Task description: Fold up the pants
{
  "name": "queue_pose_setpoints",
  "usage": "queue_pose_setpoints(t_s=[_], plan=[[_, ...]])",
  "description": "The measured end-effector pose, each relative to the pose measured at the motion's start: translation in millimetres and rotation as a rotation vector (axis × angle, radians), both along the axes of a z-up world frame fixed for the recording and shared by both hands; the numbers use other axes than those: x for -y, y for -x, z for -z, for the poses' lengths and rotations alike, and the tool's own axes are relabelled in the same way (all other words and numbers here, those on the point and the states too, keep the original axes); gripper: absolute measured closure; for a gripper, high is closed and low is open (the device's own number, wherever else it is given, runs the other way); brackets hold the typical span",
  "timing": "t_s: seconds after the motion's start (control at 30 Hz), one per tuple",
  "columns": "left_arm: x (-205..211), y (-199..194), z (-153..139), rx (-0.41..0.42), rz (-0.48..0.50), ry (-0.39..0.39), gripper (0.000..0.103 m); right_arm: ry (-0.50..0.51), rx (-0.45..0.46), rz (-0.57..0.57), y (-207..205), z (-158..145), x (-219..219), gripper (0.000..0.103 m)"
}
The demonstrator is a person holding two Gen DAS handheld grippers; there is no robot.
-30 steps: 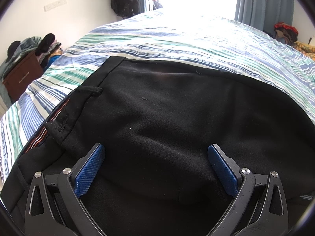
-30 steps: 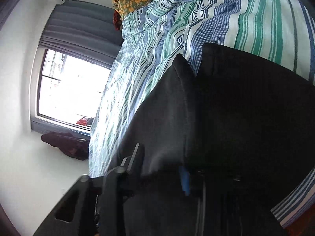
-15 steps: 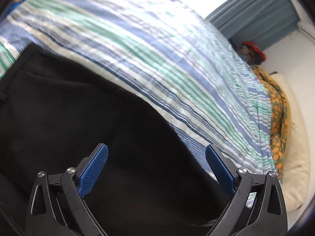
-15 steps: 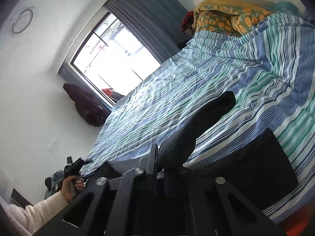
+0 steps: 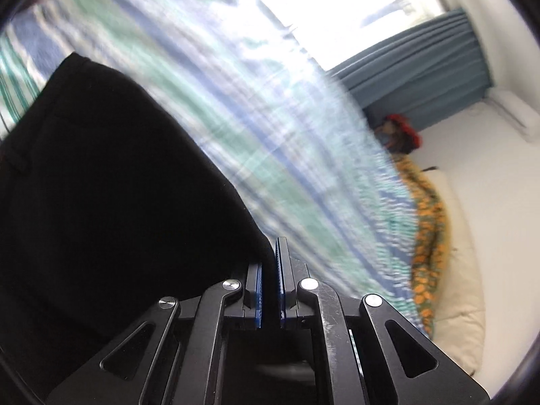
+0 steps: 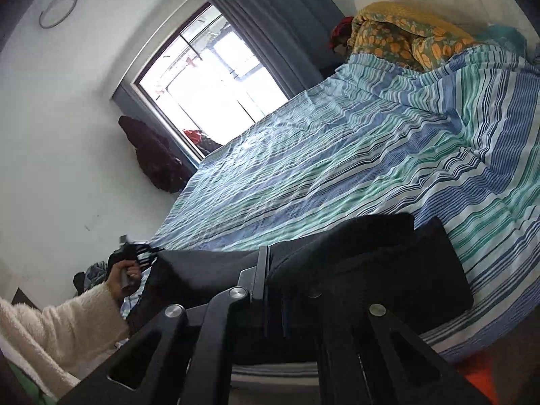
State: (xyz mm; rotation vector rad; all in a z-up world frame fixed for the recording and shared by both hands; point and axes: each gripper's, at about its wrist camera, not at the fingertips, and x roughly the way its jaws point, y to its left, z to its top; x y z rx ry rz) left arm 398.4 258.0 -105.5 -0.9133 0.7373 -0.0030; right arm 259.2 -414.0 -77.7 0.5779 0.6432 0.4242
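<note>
A fleecy cream sleeve (image 6: 57,324) reaches in at the far left, its hand carrying the left tongs (image 5: 270,263), clenched on an edge of the black pants (image 5: 101,185). The matte, heavy cloth spans across to the right tongs (image 6: 270,266), likewise clamped on a raised fold. The rest of the pants lies on the bed's rumpled blue, green and white striped sheet (image 6: 354,155). Beyond: grey-blue curtain (image 6: 270,23), bright window (image 6: 209,71), orange floral quilt (image 6: 405,33), white walls.

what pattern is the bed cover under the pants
Blue, green and white stripes on the bed cover; the right wrist view shows it sharpest, since the left one is blurred.
</note>
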Motion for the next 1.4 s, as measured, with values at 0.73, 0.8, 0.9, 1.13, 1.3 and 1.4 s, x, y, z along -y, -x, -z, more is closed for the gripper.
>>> queue_pose_setpoints(t_s=[0.73,0.8,0.9,1.13,1.3,1.4], plan=[[69.5,213.4,92.7,-0.150,0.062,-0.079,0.097,0.239,-0.563,0.095,-43.7,116.1,48.9,0.098],[63.2,226.1,88.2,-0.133,0.058,-0.078,0.097,0.240,-0.539,0.104,-38.4,109.8,48.9,0.098],[61.0,231.8,88.6,-0.143,0.074,-0.112,0.097,0.240,-0.540,0.106,-29.7,109.8,51.9,0.098],[59.7,232.3,98.1,-0.222,0.085,-0.139,0.098,0.291,-0.557,0.104,-28.3,112.0,53.3,0.097],[68.9,239.4,86.7,-0.317,0.110,-0.207,0.071,0.338,-0.518,0.108,-18.9,100.2,45.7,0.051],[73.4,256.9,55.7,-0.276,0.089,-0.297,0.054,0.390,-0.456,0.165,2.7,79.2,46.5,0.043]])
